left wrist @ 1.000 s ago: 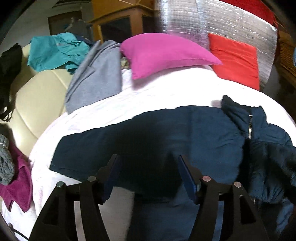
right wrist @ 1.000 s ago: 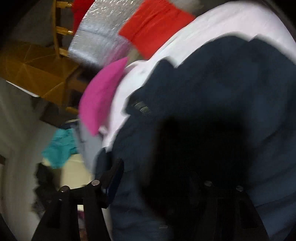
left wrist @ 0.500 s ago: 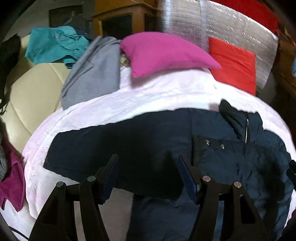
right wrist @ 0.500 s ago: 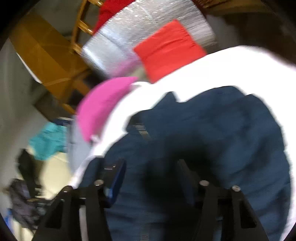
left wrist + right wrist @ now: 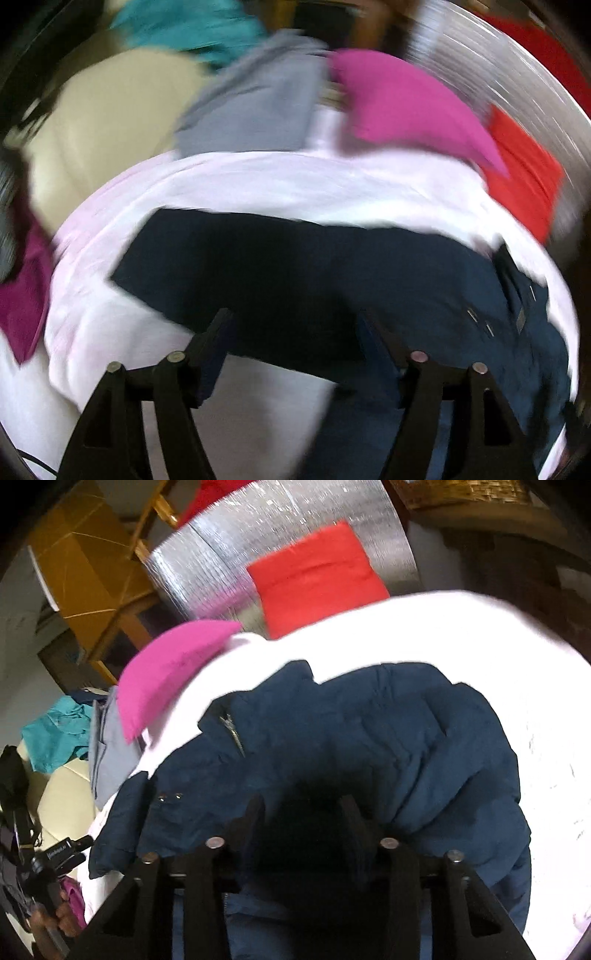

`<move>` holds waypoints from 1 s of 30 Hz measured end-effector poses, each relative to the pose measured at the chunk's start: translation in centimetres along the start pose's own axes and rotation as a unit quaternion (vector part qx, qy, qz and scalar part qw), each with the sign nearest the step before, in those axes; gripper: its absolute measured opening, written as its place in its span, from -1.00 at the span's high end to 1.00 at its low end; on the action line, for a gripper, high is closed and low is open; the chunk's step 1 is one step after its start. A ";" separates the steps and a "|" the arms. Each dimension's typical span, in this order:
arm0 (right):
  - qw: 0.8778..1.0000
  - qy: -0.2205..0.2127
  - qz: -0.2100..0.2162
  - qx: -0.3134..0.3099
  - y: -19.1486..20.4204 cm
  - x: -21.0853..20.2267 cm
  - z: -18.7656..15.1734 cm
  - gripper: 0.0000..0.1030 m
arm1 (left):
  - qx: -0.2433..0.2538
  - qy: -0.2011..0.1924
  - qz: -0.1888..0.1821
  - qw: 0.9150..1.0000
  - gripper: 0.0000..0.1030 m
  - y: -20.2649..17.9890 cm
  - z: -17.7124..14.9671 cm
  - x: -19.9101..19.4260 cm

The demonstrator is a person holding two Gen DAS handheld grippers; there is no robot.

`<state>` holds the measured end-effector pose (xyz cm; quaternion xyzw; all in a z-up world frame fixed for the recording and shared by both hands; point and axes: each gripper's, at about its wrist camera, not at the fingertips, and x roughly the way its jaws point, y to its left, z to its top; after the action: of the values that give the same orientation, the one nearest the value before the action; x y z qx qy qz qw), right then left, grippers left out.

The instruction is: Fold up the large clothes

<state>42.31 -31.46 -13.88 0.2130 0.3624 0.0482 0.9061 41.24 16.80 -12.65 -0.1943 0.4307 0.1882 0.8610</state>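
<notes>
Two grippers hover over a navy jacket (image 5: 332,280) spread on the white bed sheet (image 5: 258,184), filling the lower middle of both frames. The left gripper (image 5: 295,328) has its jaws spread wide, empty. The right gripper (image 5: 301,808) likewise has jaws apart above the padded fabric.

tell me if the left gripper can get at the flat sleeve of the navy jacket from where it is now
Probably yes. The left gripper is open, its fingers pointing at the navy jacket, and the sleeve lies flat on the white sheet with nothing on top. The frame is blurred, so contact cannot be judged.
</notes>
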 end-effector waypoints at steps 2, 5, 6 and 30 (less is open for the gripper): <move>1.000 0.004 0.009 0.006 0.1 0.1 -0.3 -0.05 | -0.055 0.005 0.017 0.998 -0.46 3.8 0.9 0.6; 1.000 0.011 0.008 0.007 0.6 0.4 -0.6 -0.05 | -0.131 0.032 0.039 0.990 -0.46 8.8 1.4 2.2; 1.000 0.010 0.007 0.006 0.4 0.0 -0.8 -0.05 | -0.158 0.045 0.037 0.986 -0.46 10.4 1.4 2.8; 0.999 -0.025 -0.012 0.040 -1.1 -0.5 0.0 -0.09 | -0.220 -0.015 -0.017 0.975 0.51 14.7 4.5 6.6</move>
<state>41.84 -32.59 -14.02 0.2457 0.3439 0.0176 0.9061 40.70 32.61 -18.08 -0.3832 0.3627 0.2668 0.8065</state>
